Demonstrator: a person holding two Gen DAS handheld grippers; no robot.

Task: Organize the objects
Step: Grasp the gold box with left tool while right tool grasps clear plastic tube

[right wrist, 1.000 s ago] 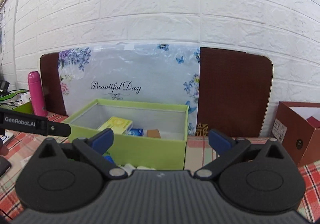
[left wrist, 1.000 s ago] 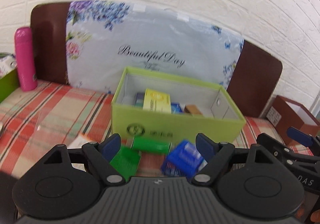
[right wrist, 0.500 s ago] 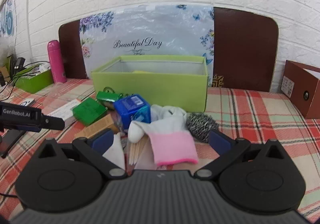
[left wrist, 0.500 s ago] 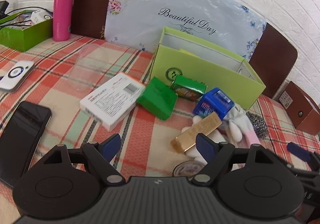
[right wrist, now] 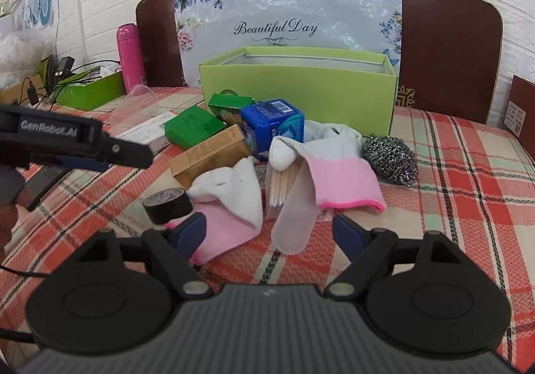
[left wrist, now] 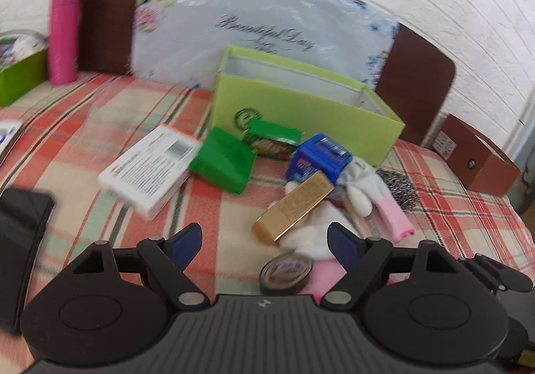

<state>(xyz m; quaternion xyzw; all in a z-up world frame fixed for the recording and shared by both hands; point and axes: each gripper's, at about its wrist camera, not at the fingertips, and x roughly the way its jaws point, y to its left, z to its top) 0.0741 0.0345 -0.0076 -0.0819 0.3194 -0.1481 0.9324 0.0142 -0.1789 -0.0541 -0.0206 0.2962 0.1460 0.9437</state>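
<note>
Lying before one lime box: two green boxes, two socks.

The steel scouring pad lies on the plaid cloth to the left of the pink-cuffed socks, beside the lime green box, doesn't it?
Not quite: the steel scouring pad lies to the right of the pink-cuffed socks, not the left. The right wrist view shows this clearly. It does rest on the plaid cloth, near the lime green box.
</note>
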